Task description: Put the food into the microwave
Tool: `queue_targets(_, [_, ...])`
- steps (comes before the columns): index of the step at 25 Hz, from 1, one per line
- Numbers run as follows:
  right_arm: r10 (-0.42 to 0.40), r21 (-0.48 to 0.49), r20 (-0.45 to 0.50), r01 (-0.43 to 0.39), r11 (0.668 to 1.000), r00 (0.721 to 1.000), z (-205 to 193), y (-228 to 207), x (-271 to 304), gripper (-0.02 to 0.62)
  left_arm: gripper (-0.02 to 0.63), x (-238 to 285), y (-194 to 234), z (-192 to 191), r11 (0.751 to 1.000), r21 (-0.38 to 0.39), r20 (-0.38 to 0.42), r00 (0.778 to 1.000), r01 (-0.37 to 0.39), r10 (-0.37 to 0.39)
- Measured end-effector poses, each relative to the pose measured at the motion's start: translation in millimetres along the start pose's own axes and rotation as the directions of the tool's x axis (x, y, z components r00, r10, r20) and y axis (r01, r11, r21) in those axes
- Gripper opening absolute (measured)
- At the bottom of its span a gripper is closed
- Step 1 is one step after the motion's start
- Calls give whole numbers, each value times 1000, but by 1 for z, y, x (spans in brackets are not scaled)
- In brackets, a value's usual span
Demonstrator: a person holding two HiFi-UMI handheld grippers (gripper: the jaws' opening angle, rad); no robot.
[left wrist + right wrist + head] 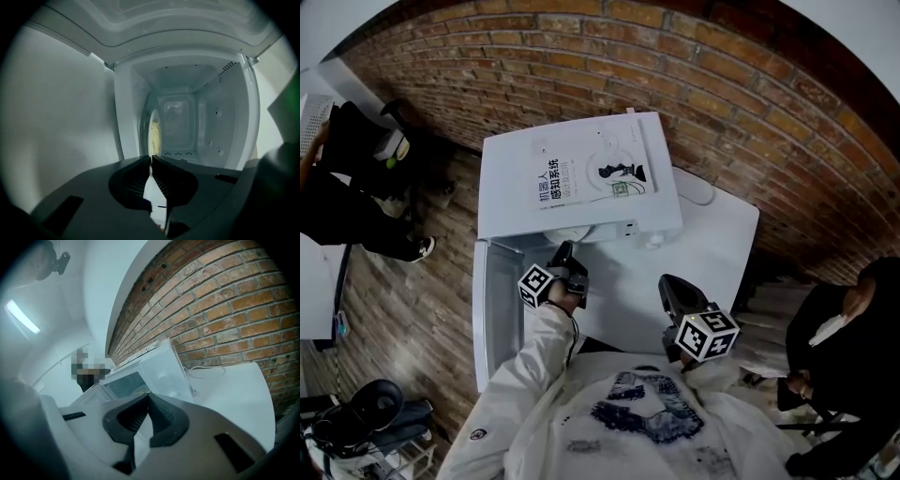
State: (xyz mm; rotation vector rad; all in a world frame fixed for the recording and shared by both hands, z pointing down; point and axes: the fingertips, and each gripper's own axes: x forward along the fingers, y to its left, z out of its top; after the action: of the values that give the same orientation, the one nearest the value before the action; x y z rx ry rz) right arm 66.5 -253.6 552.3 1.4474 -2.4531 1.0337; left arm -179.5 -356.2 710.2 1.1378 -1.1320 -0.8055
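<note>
Food (156, 133), yellowish, lies on a plate (150, 123) inside the open microwave (581, 178), at the centre of the left gripper view. My left tongs (151, 158) are clamped on the plate's near rim. My right tongs (148, 395) are pressed together, empty, over the white surface (717, 239).

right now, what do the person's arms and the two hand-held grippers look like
Both the left hand-held gripper and the right hand-held gripper have dark bodies with black ribbed pads set in a scooped recess. Each carries a white cube with black square markers: left cube, right cube. No cables show. The left arm is in a long white sleeve.
</note>
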Motion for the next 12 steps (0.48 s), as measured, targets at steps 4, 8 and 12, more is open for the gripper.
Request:
queue_targets(4, [-5, 13, -5, 5, 1000, 1000, -2, -2, 3, 14, 25, 2, 0, -1, 1000, -1, -12, 1000, -1, 1])
queue_targets(8, [-2, 16, -6, 2, 1000, 1000, -3, -2, 7, 14, 25, 2, 0, -1, 1000, -3, -16, 1000, -3, 3])
queue_targets(12, [5, 15, -7, -5, 1000, 1000, -3, 0, 10, 14, 25, 3, -2, -1, 1000, 12, -25, 1000, -1, 2])
